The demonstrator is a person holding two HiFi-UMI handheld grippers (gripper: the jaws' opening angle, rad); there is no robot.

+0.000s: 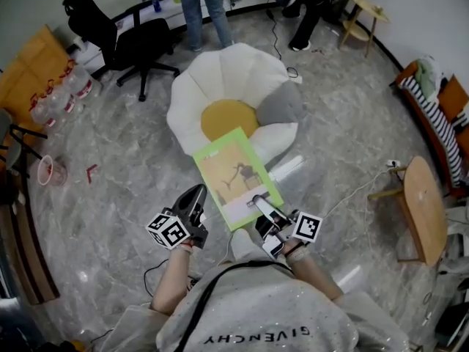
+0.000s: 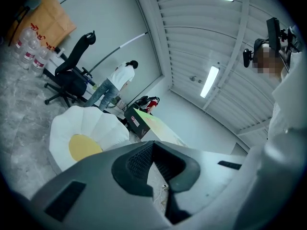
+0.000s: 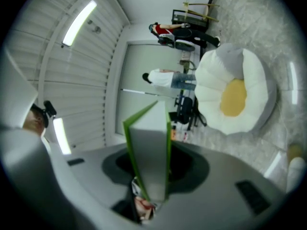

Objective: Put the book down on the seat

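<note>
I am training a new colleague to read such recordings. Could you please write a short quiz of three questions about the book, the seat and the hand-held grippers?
1. True or false: the book already lies on the flower-shaped seat.
2. Which hand-held gripper clamps the book? A: the left one. B: the right one. C: both.
3. What colour is the round centre of the seat?

Key:
1. False. It is held in the air in front of the seat.
2. B. The right hand-held gripper is closed on the book's near edge.
3. Yellow.
</note>
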